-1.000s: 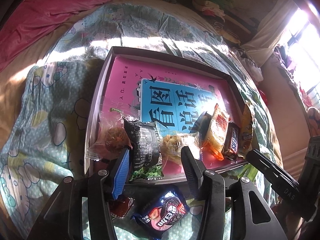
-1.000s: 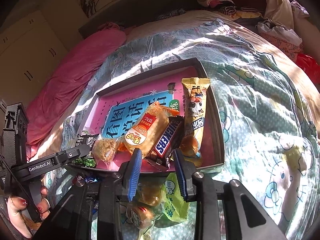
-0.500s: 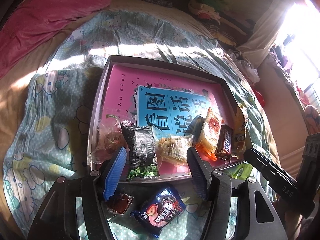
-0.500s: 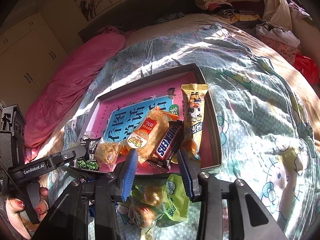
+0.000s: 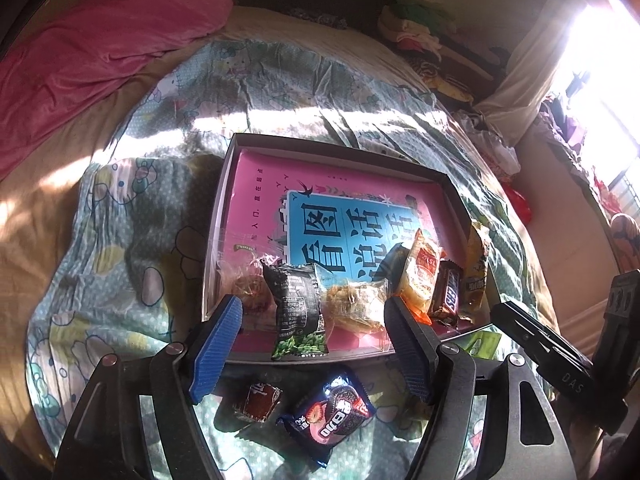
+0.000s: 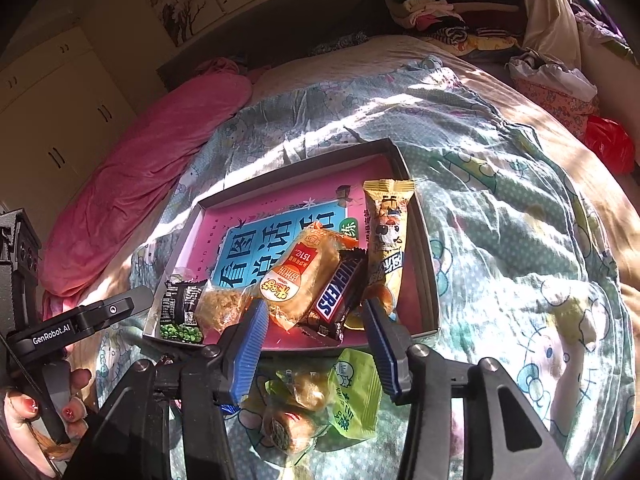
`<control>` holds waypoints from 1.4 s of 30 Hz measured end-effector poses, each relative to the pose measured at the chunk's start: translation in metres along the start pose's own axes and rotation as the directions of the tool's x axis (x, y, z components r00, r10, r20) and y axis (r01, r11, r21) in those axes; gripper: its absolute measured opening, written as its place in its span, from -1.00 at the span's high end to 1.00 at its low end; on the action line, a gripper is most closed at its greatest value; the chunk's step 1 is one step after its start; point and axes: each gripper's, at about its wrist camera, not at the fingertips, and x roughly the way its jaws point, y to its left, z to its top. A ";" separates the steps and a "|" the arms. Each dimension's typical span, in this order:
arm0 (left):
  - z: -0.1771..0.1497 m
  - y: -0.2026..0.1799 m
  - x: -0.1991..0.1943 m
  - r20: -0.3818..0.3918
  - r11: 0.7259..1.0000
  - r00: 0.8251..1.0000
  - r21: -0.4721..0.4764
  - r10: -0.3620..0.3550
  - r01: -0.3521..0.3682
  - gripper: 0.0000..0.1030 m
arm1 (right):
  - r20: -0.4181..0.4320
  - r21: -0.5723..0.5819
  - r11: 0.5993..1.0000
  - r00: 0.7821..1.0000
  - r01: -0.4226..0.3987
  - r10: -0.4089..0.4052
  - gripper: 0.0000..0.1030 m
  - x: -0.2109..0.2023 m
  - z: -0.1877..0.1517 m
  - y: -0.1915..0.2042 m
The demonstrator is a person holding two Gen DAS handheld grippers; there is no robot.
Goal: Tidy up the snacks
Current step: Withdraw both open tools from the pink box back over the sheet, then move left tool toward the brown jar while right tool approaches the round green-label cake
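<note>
A shallow grey tray (image 5: 336,147) lies on the bed with a pink and blue book in it. Along its near edge sit a black pea packet (image 5: 298,312), a clear-wrapped pastry (image 5: 356,305), an orange bread packet (image 6: 298,278), a Snickers bar (image 6: 340,292) and a long yellow packet (image 6: 386,236). My left gripper (image 5: 314,322) hangs just above the pea packet, its jaws opening and touching nothing. My right gripper (image 6: 315,318) stands over the Snickers bar's near end. Its jaws are opening, with the pads clear of the wrapper.
Loose on the quilt in front of the tray lie an Oreo packet (image 5: 328,416), a small red-brown packet (image 5: 258,398), a green packet (image 6: 356,392) and wrapped cakes (image 6: 292,412). A pink duvet (image 5: 100,48) lies at the far left. Piled clothes (image 6: 440,20) are at the back.
Both pairs of jaws have widened. The left gripper has risen a little from the pea packet. The snacks in the tray have stayed where they were.
</note>
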 end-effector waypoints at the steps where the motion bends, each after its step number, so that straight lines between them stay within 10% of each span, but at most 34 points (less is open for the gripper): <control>1: 0.000 0.001 -0.002 0.001 1.000 1.000 -0.002 -0.001 0.001 -0.46 | 0.004 -0.002 1.000 1.000 0.002 -0.002 -0.01 -0.001 0.000 0.001; 42: -0.015 0.024 -0.022 -0.008 0.999 0.999 -0.029 0.032 -0.033 -0.47 | -0.002 -0.020 1.000 1.000 0.000 0.000 -0.16 -0.020 -0.018 0.008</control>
